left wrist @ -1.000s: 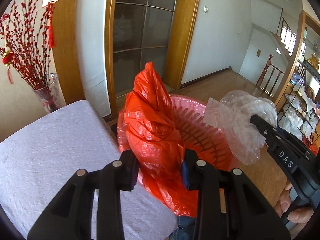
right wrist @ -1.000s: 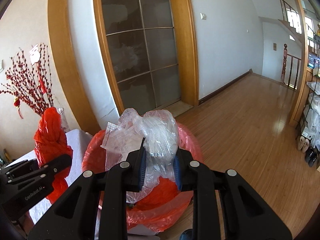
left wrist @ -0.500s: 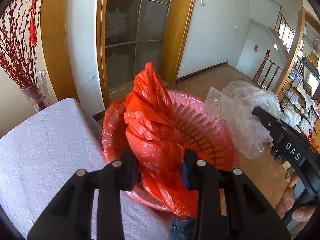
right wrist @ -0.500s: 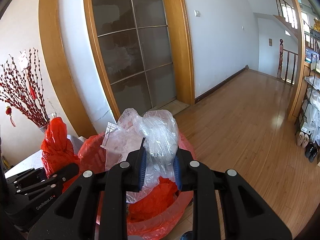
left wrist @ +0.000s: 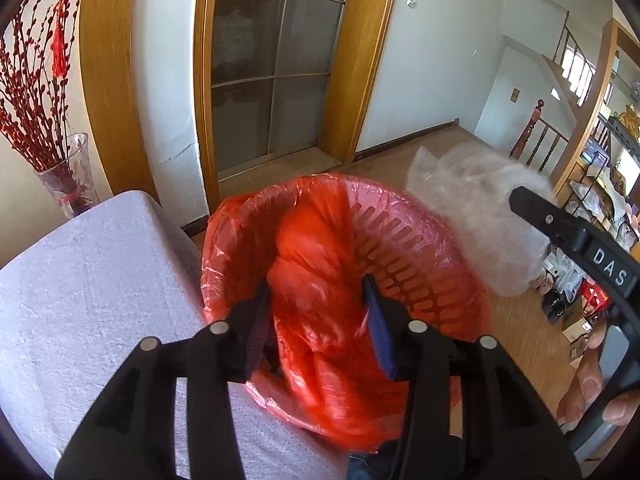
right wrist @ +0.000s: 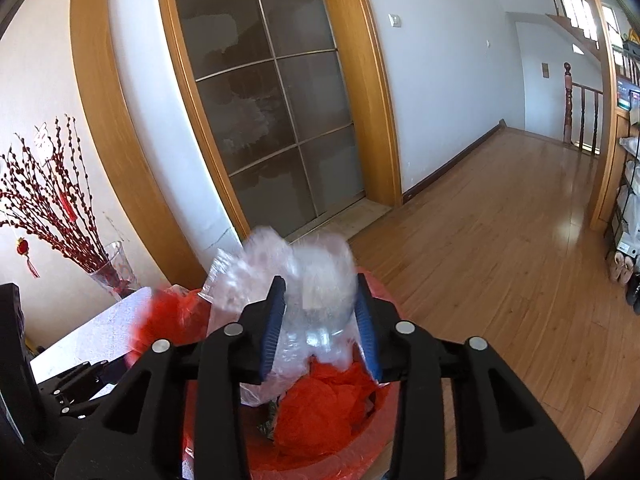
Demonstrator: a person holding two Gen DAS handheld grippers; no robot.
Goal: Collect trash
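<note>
A: Two tongs, one bin. My left tongs point(left wrist: 318, 322) hang over the pink bin point(left wrist: 404, 236), which stands on the floor against the corner of the tabletop point(left wrist: 92, 280). Their jaws are opening; the red bag point(left wrist: 316, 280), blurred, lies between them inside the bin, and the pads look just clear of it.

B: And the right?

A: My right tongs point(right wrist: 318, 322) are above the same bin point(right wrist: 380, 416). Their jaws are opening too, with the clear bag point(right wrist: 312, 280) between them; it is blurred, and the pads stand apart from its sides. Crumpled red plastic lies below it in the bin.

B: Anything beside the bin?

A: A glass vase point(left wrist: 70, 176) of red twigs at the far edge of the tabletop, and a glazed door point(right wrist: 264, 100) behind. My fingers point(left wrist: 588, 384) show on the right handle in the left view.
</note>
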